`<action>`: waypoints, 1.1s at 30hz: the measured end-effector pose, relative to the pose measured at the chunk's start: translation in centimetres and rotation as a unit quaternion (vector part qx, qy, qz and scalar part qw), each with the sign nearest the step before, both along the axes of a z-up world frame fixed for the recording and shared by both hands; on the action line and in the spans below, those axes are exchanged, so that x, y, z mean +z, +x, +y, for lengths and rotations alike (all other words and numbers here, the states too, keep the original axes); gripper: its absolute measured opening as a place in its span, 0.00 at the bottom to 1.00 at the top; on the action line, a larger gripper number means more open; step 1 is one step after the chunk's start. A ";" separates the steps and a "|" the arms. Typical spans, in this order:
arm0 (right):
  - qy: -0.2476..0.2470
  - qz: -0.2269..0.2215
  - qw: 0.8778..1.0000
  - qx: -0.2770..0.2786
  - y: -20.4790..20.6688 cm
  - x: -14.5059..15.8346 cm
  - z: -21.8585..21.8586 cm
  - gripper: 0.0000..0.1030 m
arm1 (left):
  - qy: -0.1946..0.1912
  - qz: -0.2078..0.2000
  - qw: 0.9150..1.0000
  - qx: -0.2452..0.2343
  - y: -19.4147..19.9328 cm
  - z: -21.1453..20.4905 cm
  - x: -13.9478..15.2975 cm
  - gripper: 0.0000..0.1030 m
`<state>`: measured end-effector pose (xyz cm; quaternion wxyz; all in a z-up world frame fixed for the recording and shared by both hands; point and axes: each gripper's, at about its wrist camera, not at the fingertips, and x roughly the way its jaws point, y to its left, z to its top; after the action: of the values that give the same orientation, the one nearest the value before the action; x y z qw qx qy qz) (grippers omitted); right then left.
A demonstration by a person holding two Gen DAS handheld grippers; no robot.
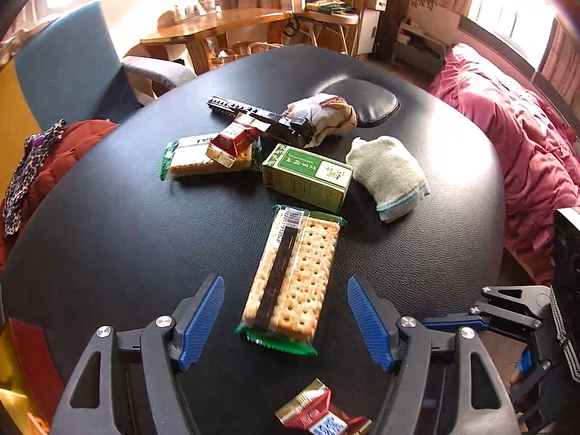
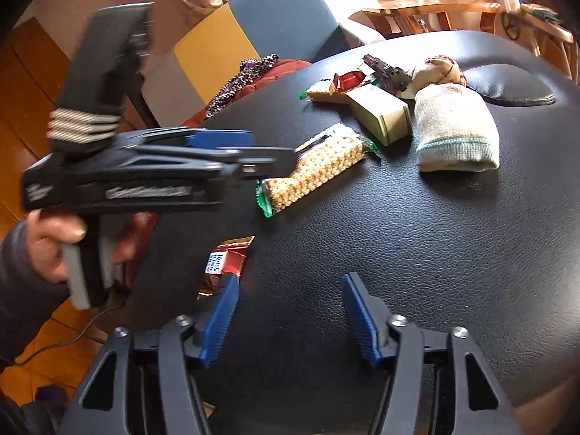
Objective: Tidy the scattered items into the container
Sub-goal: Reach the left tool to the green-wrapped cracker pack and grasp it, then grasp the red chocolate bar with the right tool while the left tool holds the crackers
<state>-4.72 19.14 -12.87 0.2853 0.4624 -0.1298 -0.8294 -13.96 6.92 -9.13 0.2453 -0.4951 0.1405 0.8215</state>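
Note:
My left gripper (image 1: 286, 320) is open, its blue pads on either side of the near end of a cracker packet (image 1: 291, 279) lying on the black table (image 1: 108, 217); the packet also shows in the right wrist view (image 2: 319, 170). Beyond it lie a green box (image 1: 308, 177), a grey sock (image 1: 389, 175), a second cracker packet (image 1: 203, 157) with a red packet (image 1: 235, 139) on it, a black strip (image 1: 261, 117) and a bundled sock (image 1: 326, 114). Another red packet (image 1: 319, 413) lies under the gripper. My right gripper (image 2: 290, 320) is open and empty over bare table. No container is in view.
A blue chair (image 1: 69, 61) and red jacket (image 1: 50, 166) stand left of the table. A pink bed (image 1: 507, 137) is on the right. A black oval pad (image 1: 366, 101) lies at the table's far side. The left gripper body (image 2: 137, 166) fills the right wrist view's left.

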 end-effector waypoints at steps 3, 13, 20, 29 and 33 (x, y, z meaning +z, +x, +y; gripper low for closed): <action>-0.005 0.006 1.000 0.004 0.3 0.0 0.0 0.66 | -0.011 -0.010 1.000 -0.014 -1.0 0.7 -0.9 0.70; -0.015 0.009 1.000 0.001 0.3 -0.6 -1.3 0.69 | -0.025 -0.038 0.999 -0.002 -1.9 0.3 -3.0 0.49; 0.008 0.022 1.000 0.000 0.7 -0.6 -2.2 0.76 | -0.014 -0.042 0.995 0.090 -0.5 -5.2 -3.0 0.49; 0.076 0.037 0.996 0.005 1.0 -0.8 -5.8 0.97 | -0.006 -0.033 0.979 0.199 6.3 -11.9 -2.8 0.49; 0.106 0.030 0.994 -0.007 1.4 -0.5 -6.6 0.94 | 0.003 -0.023 0.973 0.228 9.6 -13.1 -2.8 0.49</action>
<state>-3.33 12.50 -13.34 0.2326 0.4636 -0.0356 -0.8542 -4.39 -6.23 -11.93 0.0561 -0.5320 0.0158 0.8447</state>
